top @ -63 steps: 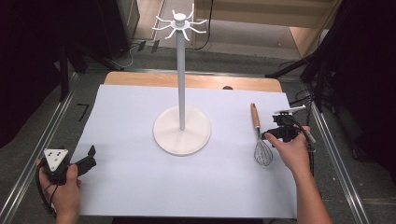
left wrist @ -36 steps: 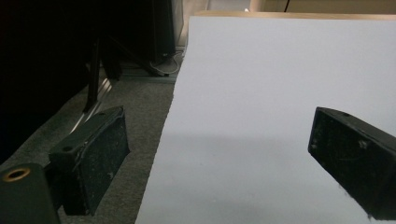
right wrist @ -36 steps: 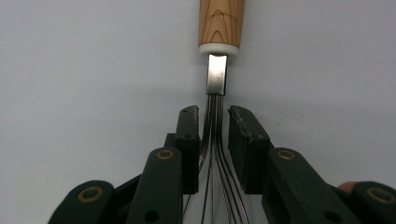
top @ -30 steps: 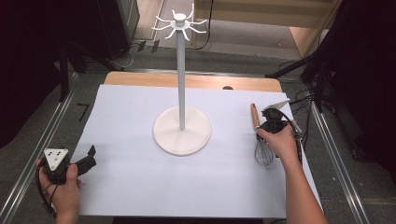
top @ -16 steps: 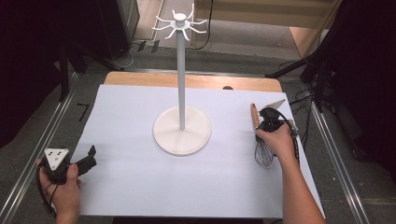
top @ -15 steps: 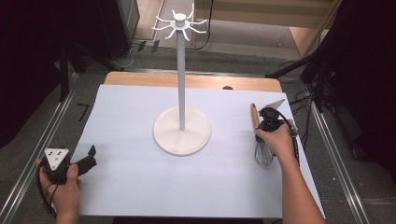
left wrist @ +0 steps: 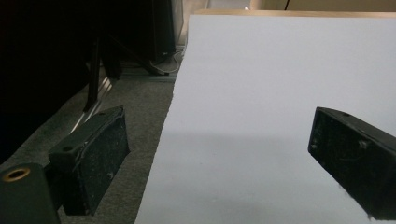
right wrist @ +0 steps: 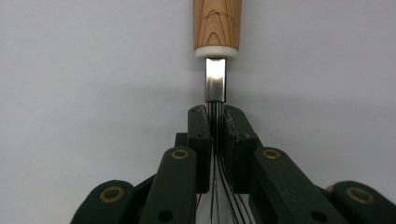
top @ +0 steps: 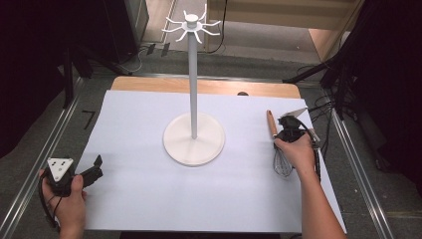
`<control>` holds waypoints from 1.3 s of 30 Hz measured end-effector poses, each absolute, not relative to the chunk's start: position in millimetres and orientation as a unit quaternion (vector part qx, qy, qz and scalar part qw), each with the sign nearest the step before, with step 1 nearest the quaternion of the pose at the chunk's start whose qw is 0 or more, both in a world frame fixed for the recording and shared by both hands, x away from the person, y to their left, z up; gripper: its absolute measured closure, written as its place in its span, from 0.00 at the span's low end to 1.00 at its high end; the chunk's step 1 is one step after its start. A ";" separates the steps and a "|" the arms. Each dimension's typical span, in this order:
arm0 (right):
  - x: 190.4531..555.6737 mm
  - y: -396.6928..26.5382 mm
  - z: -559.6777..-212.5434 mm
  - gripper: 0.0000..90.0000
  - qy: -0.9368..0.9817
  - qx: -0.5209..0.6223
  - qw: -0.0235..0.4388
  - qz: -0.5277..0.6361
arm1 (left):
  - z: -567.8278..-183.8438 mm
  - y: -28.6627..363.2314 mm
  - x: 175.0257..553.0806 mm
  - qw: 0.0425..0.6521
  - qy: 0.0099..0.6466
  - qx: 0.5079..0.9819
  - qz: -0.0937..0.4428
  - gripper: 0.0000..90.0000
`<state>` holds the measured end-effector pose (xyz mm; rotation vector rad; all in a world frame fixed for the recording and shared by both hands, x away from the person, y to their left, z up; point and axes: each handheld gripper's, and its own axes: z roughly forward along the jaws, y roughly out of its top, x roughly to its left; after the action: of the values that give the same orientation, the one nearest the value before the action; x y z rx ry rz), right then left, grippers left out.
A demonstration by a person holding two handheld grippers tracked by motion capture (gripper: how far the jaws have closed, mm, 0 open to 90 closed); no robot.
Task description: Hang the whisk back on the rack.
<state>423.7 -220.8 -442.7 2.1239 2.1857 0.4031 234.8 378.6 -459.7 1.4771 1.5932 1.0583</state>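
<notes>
Whisk (top: 278, 149) lies flat on the white sheet at the worktop's right, the right gripper (right wrist: 216, 122) clamped on its wires just below the wooden handle, apparently for hanging on the hook stand (top: 193, 114), while the left gripper (left wrist: 219, 154) rests spread apart.

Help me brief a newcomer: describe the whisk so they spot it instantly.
On the white sheet, look right of the tall white stand. The whisk lies there with its wire neck pinched in the right gripper. It alone has a wooden handle and a wire balloon.
</notes>
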 end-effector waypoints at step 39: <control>363.5 -200.8 -403.9 0.93 0.711 0.550 0.148 0.413 | -459.7 378.5 234.6 0.355 0.615 0.572 0.411 0.07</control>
<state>363.5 -200.8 -403.9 1.5815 2.0447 1.1867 234.6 378.5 -459.7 1.4782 1.5895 1.0619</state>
